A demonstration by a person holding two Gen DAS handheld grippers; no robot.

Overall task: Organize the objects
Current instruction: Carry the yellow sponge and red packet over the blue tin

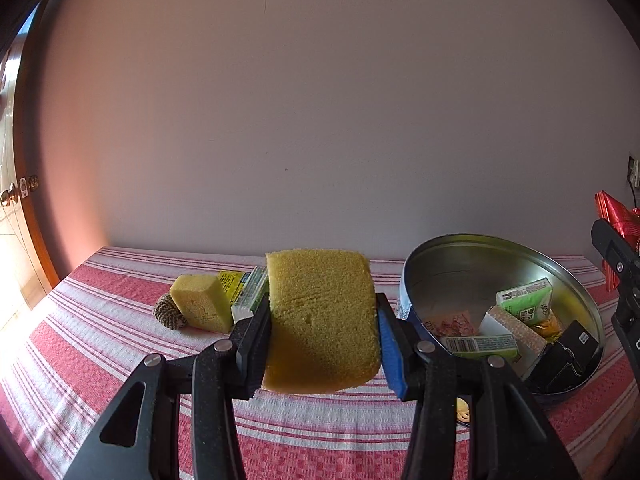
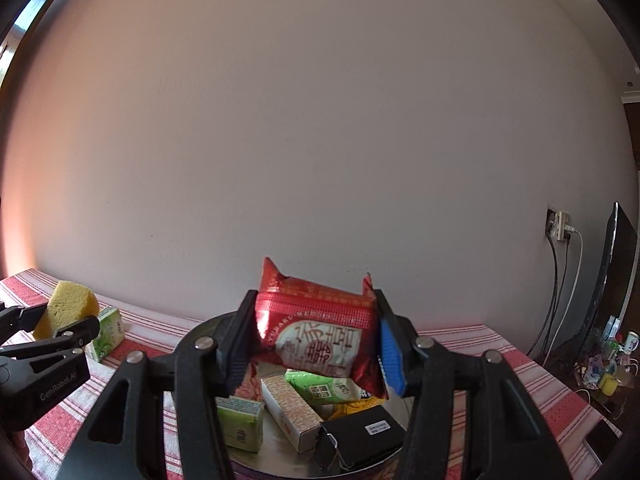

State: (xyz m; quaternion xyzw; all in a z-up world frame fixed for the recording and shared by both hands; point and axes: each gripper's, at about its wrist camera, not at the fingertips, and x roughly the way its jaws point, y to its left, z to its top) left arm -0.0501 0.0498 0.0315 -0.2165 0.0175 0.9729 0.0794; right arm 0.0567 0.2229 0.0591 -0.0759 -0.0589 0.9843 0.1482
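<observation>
Large yellow sponge (image 1: 322, 320) squeezed between jaws, held clear above the striped cloth. Red foil snack packet (image 2: 320, 332) pinched at both ends, hanging over the round metal tin (image 1: 472, 252). Inside the tin: green tissue pack (image 1: 526, 304), white speckled box (image 1: 516, 330), black binder clip (image 1: 568, 356), all lying jumbled. Second, smaller yellow sponge (image 1: 202, 306) resting on the cloth beside a woven ball (image 1: 168, 312).

The right gripper (image 2: 316, 336) clamps a red snack packet (image 2: 320, 332) above the round tin (image 2: 192, 334), which holds small boxes and a black binder clip (image 2: 360, 436). At the table's left edge, the left gripper (image 2: 60, 322) pinches a yellow sponge (image 2: 70, 306).
</observation>
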